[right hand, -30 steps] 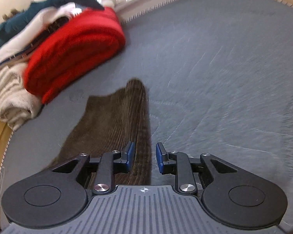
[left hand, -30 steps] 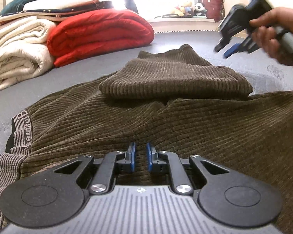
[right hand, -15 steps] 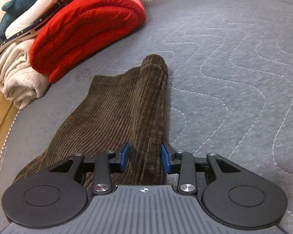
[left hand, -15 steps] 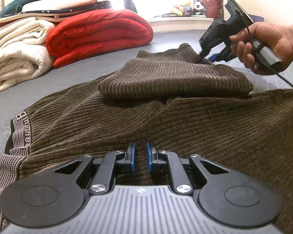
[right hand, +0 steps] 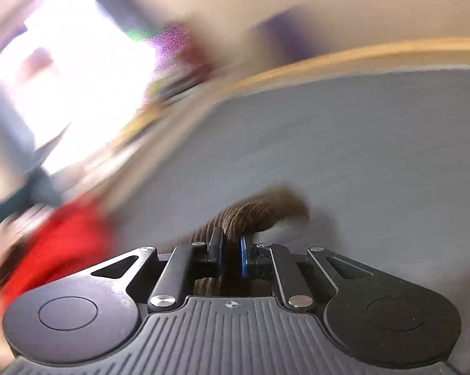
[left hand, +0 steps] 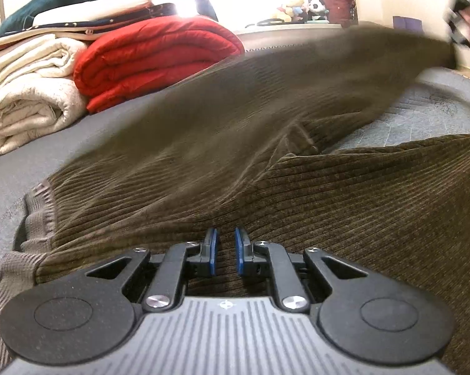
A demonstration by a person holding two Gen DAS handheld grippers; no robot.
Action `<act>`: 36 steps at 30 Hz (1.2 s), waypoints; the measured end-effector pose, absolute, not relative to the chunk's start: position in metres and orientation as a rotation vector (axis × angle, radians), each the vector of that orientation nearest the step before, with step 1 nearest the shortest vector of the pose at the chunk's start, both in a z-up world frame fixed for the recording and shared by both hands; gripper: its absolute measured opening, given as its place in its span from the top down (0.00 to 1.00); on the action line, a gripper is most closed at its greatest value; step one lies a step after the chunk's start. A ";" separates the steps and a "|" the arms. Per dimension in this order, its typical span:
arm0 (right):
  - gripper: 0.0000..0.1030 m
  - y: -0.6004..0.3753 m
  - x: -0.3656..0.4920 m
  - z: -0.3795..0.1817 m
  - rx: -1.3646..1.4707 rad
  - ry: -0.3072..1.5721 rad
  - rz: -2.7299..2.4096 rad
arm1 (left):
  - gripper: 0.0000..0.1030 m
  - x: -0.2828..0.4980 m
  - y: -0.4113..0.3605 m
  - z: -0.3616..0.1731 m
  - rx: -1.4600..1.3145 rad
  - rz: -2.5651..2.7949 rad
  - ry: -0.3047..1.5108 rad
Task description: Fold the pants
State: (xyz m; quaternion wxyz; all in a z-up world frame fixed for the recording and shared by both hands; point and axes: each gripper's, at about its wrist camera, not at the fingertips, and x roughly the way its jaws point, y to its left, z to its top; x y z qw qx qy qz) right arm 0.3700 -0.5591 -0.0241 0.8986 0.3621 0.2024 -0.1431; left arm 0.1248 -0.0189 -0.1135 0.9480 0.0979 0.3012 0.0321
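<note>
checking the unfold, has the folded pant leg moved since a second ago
Yes. The pant leg has been lifted off its folded stack and drawn rightward, away from the red blanket, clamped in the right gripper.

home bedroom: folded blankets [left hand: 147, 62], plush toys [left hand: 300, 9]

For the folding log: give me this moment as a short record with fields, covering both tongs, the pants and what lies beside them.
left tongs: nearly shut, over the brown corduroy pants, grip not clear
right tongs: just closed on a pants leg, lifting it
pants: leg stretched in the air toward the right tongs, waistband at left
surface: grey quilted mat
beside: red quilt, cream blankets
picture: right view blurred
</note>
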 end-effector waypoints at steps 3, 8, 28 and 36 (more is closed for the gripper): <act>0.89 -0.604 0.357 -0.060 0.744 0.558 -0.371 | 0.87 0.125 -0.023 -0.113 0.224 0.072 0.616; 0.77 -0.630 0.344 -0.114 0.699 0.712 -0.284 | 0.87 0.130 -0.030 -0.106 0.265 0.080 0.658; 0.64 -0.709 0.345 -0.155 1.253 0.507 -0.211 | 0.57 0.231 -0.092 -0.069 0.258 -0.130 0.862; 0.95 -0.705 0.341 -0.127 1.061 0.472 -0.336 | 0.75 0.211 -0.060 -0.071 0.420 -0.159 0.827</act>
